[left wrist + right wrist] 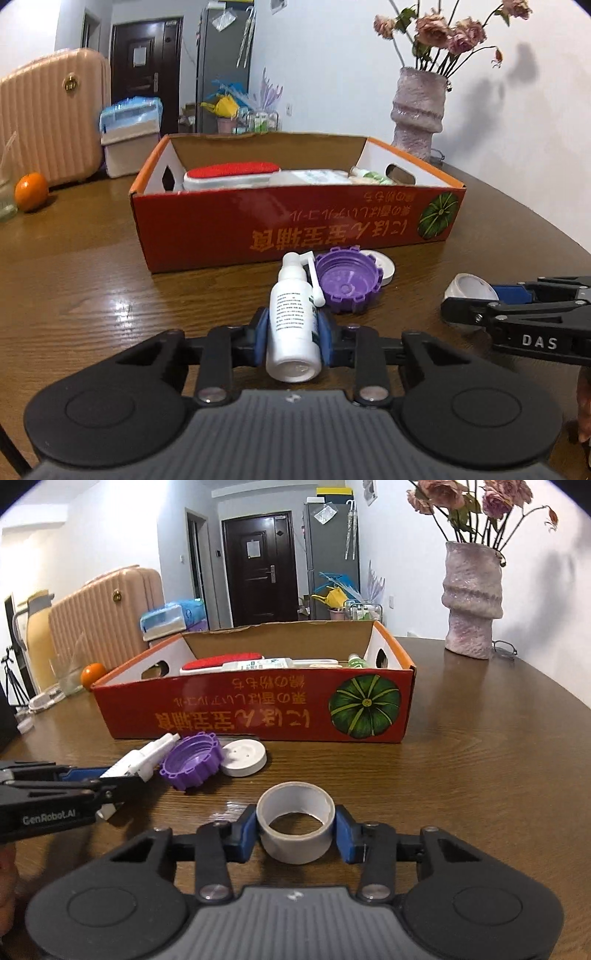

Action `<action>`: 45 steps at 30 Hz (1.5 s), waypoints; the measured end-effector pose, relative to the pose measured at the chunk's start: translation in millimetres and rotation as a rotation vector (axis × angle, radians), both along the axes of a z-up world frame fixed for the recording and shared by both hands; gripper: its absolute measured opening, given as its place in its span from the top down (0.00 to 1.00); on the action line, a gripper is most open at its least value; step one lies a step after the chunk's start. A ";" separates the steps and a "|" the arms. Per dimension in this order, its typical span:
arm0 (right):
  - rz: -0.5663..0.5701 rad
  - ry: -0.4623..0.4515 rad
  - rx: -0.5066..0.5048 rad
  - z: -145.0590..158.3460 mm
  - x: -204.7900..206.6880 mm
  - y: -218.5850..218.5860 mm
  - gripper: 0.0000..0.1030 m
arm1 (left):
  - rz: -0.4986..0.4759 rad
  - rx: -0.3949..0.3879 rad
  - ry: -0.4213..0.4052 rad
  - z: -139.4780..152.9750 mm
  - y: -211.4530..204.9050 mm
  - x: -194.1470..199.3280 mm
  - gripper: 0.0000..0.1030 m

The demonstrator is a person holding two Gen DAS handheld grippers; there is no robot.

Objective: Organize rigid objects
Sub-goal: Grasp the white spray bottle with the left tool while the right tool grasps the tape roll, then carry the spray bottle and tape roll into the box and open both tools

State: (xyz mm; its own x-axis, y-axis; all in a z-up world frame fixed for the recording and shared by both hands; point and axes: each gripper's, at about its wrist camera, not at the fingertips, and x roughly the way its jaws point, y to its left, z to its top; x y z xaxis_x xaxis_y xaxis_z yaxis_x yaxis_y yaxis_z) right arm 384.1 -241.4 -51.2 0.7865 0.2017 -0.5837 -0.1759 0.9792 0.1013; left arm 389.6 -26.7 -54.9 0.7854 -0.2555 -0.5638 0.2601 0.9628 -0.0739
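Note:
A white spray bottle [293, 321] lies on the wooden table with its nozzle toward the box, and my left gripper [293, 338] is shut on its body, blue pads on both sides. My right gripper [295, 832] is shut on a grey-white tape roll [295, 849] that stands flat on the table. Ahead stands a red cardboard box [295, 225] holding a red-topped white item [232, 173] and several other pieces. A purple ribbed lid [347, 282] and a white round disc [384, 267] lie against the box's front wall, between the two grippers.
A pinkish vase [472, 602] with dried roses stands at the back right, with eyeglasses [504, 648] beside it. An orange [31, 192] and a clear glass [7, 199] sit at the far left. A suitcase [51, 118] stands behind the table.

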 end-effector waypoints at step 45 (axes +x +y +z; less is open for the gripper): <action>0.073 -0.238 0.148 67.9 -126.3 -18.0 0.59 | 0.081 -0.097 -0.269 94.7 19.5 -120.4 0.73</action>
